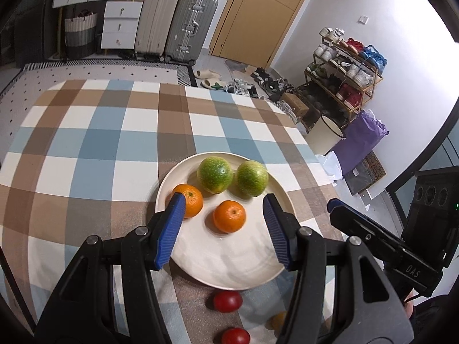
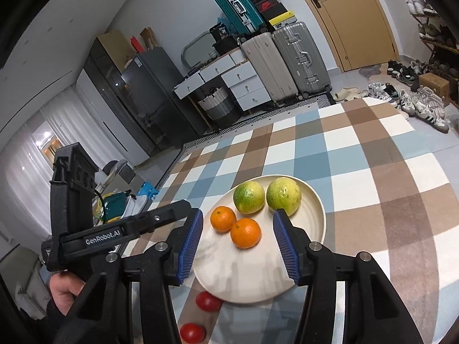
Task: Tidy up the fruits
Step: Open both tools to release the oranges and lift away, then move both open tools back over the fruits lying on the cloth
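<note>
Both hand-held grippers hover released over the plate (image 1: 183,261).
Reaching for the red fruit (image 1: 227,301) under its rim could nudge the plate, rolling the oranges (image 1: 229,216).

This is a lived-in home, near its entrance: a wooden door (image 1: 252,8), a shoe rack (image 1: 344,66) full of sneakers, slippers (image 1: 205,74) on the floor, suitcases (image 2: 289,60) stacked beside white drawers (image 1: 120,24), a fridge (image 2: 137,91), and a checkered cloth (image 1: 114,132) over the surface.

4 fruits on the plate (image 1: 183,261), 2 tomatoes (image 1: 227,301) on the tablecloth (image 1: 86,157) just before it.
</note>
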